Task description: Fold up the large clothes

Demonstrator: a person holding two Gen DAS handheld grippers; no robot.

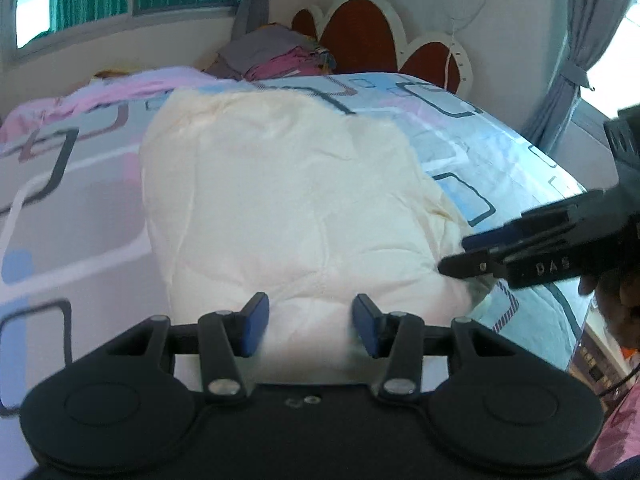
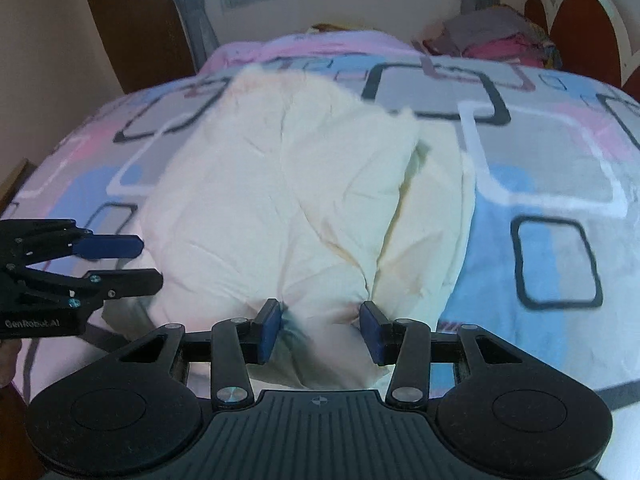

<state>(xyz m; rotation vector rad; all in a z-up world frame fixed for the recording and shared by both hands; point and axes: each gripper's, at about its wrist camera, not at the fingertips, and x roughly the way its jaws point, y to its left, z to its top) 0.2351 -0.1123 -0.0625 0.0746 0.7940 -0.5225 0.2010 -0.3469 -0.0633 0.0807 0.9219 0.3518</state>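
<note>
A large cream garment (image 1: 288, 200) lies spread on the patterned bedspread (image 1: 72, 216), partly folded with a lengthwise crease; it also shows in the right wrist view (image 2: 288, 200). My left gripper (image 1: 310, 326) is open, its blue pads (image 1: 256, 324) just above the garment's near edge. My right gripper (image 2: 320, 330) is open with a bunched fold of the garment's near edge between its pads (image 2: 270, 330). The right gripper appears from the side in the left wrist view (image 1: 464, 256) at the garment's near right corner. The left gripper appears in the right wrist view (image 2: 148, 260) at the near left corner.
A pile of folded clothes (image 1: 276, 56) sits at the head of the bed by the red and white headboard (image 1: 372, 32). A pink blanket (image 1: 120, 88) lies along the far side under the window. Grey curtains (image 1: 572, 60) hang right. The bed's near right edge drops off (image 1: 560, 320).
</note>
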